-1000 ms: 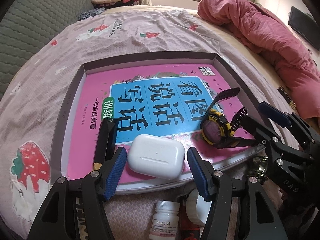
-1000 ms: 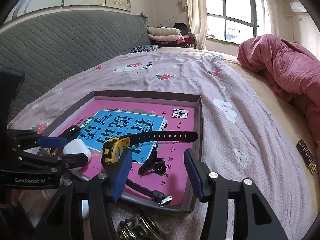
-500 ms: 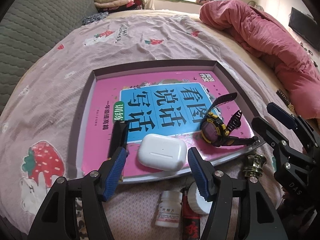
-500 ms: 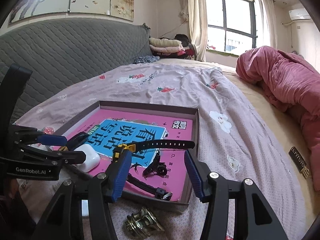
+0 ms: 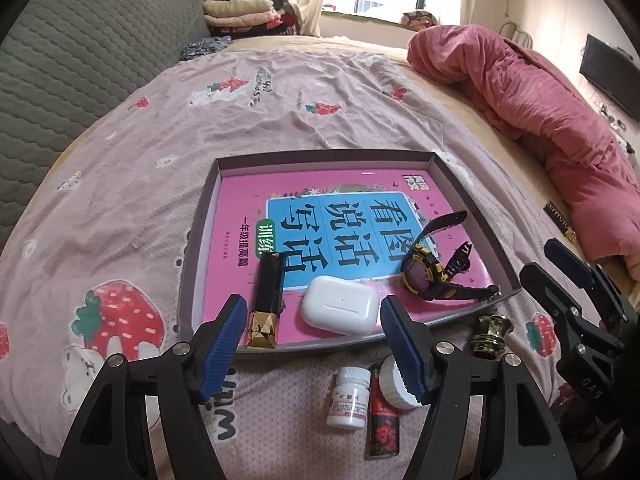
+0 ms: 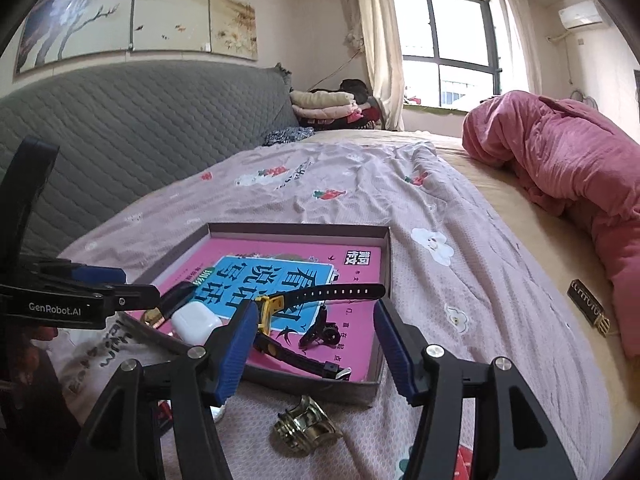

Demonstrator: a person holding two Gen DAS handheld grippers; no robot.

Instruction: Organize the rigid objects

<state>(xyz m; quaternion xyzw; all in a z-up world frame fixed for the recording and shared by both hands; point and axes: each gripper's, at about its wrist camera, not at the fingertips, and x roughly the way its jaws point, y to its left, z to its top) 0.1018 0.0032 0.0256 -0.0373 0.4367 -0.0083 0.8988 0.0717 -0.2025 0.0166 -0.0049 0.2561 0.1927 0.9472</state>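
A shallow grey box [image 5: 472, 216] lies on the bed with a pink book [image 5: 240, 208] inside. On the book lie a white earbud case [image 5: 340, 310], a black and gold lipstick [image 5: 268, 300] and a black and yellow watch [image 5: 424, 276]. My left gripper [image 5: 312, 336] is open and empty, above the box's near edge. My right gripper [image 6: 314, 346] is open and empty, near the watch [image 6: 280, 320]. A white pill bottle [image 5: 348, 396], a white jar [image 5: 394, 384], a red tube [image 5: 384, 424] and a brass knob [image 5: 490, 334] lie on the sheet in front of the box.
The knob also shows in the right wrist view [image 6: 306, 426]. A pink duvet [image 5: 540, 96] is heaped at the right. A grey headboard [image 5: 60, 64] runs along the left. Folded clothes [image 5: 240, 12] sit at the far end.
Both grippers have drawn back and risen from the box, both still open. The earbud case lies on the book, now clear of the left fingers. The lipstick and the items in front show fully.
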